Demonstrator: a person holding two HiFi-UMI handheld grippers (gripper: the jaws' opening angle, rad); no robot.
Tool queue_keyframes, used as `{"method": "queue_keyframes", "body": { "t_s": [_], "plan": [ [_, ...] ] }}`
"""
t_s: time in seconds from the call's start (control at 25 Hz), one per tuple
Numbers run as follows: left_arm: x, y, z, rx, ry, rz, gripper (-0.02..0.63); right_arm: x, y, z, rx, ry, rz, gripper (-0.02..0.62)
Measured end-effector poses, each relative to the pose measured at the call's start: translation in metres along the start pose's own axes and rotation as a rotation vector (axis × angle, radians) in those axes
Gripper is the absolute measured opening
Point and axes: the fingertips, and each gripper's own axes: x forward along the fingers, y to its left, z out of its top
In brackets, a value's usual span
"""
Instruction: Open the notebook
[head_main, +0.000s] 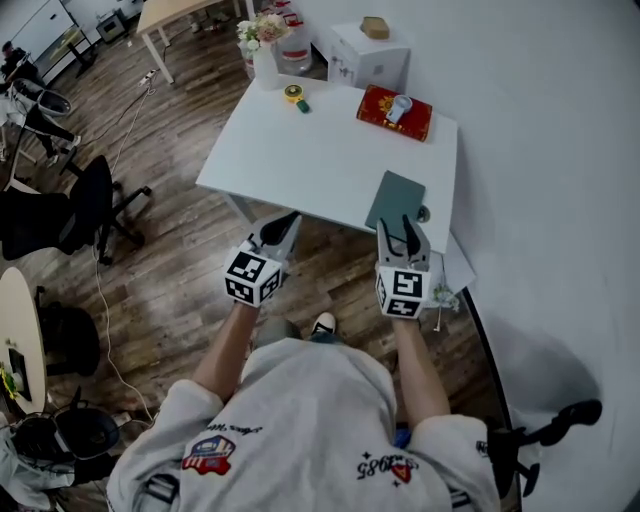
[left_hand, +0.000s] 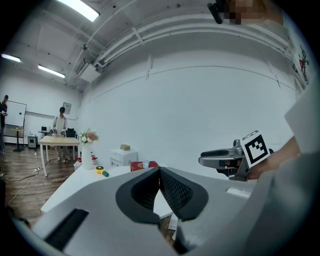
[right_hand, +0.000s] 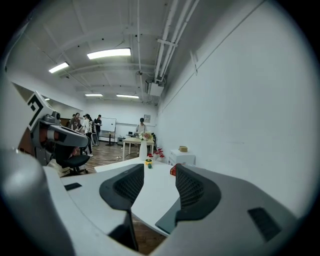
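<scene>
A dark green notebook (head_main: 395, 200) lies closed near the front right edge of the white table (head_main: 300, 150). My right gripper (head_main: 404, 228) hovers at that table edge, just short of the notebook, open with nothing between its pads. In the right gripper view the notebook (right_hand: 167, 220) shows as a dark slab low down, partly behind the right finger, and the right gripper (right_hand: 159, 170) points over the table. My left gripper (head_main: 283, 224) sits before the table's front edge, left of the notebook, its pads touching at the tips. The left gripper (left_hand: 160, 172) holds nothing.
A red box (head_main: 394, 112) sits at the table's far right, a yellow tape measure (head_main: 293, 93) and a vase of flowers (head_main: 264, 55) at the far left. A white cabinet (head_main: 368, 55) stands behind. The white wall runs close on the right. An office chair (head_main: 90, 205) is at the left.
</scene>
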Motion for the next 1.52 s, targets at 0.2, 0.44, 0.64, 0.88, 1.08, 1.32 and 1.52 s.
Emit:
{"method": "queue_keyframes", "body": {
  "t_s": [0.2,0.44,0.64,0.88,1.08,1.32,1.52],
  "plan": [
    [0.022,0.010,0.002,0.003,0.005,-0.018,0.005,0.021,-0.001,0.005,-0.025,0.009,0.003,0.184],
    [0.049,0.021,0.001,0.006,0.018,-0.058,0.005,0.042,-0.010,-0.022,-0.070,0.079,-0.015,0.183],
    [0.059,0.038,-0.008,-0.013,0.034,-0.054,0.005,0.066,-0.007,-0.072,-0.193,0.200,0.009,0.178],
    [0.057,0.062,-0.021,-0.037,0.055,-0.031,0.005,0.090,-0.001,-0.146,-0.388,0.396,0.031,0.158],
    [0.051,0.091,-0.034,-0.059,0.076,0.009,0.005,0.109,0.007,-0.199,-0.482,0.531,0.079,0.169],
    [0.038,0.122,-0.050,-0.084,0.102,0.059,0.005,0.127,0.004,-0.235,-0.559,0.623,0.060,0.170],
    [0.029,0.146,-0.061,-0.100,0.121,0.093,0.005,0.142,0.007,-0.255,-0.640,0.682,0.082,0.155]
  ]
}}
